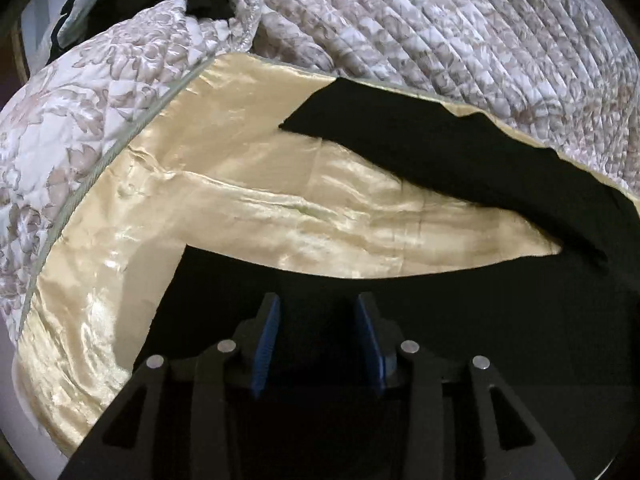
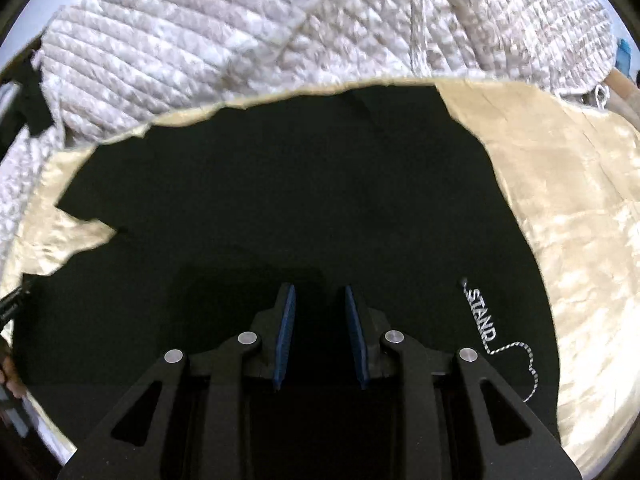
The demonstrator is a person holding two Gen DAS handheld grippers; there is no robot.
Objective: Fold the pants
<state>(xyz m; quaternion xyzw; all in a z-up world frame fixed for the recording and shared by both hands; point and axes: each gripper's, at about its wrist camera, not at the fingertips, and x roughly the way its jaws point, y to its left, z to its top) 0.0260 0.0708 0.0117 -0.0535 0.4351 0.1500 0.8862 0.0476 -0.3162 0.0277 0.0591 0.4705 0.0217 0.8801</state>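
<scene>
Two hand-held grippers hang over a pair of black soft cloth pants that lies spread flat on a shiny cream satin sheet on the bed, likely so the legs can be laid one over the other. In the left view, one pant leg runs from 9 o'clock to 3 o'clock, and another dark part lies at 6 o'clock under the left hand-held gripper. Its blue pads are spread apart and pinch nothing. At 12 o'clock, a quilted white blanket with brown flowers is pushed back, leaving room. In the right view, the right hand-held gripper is partly open over the wide dark cloth, holding nothing. A white cord with the word STAND lies at 4 o'clock.
</scene>
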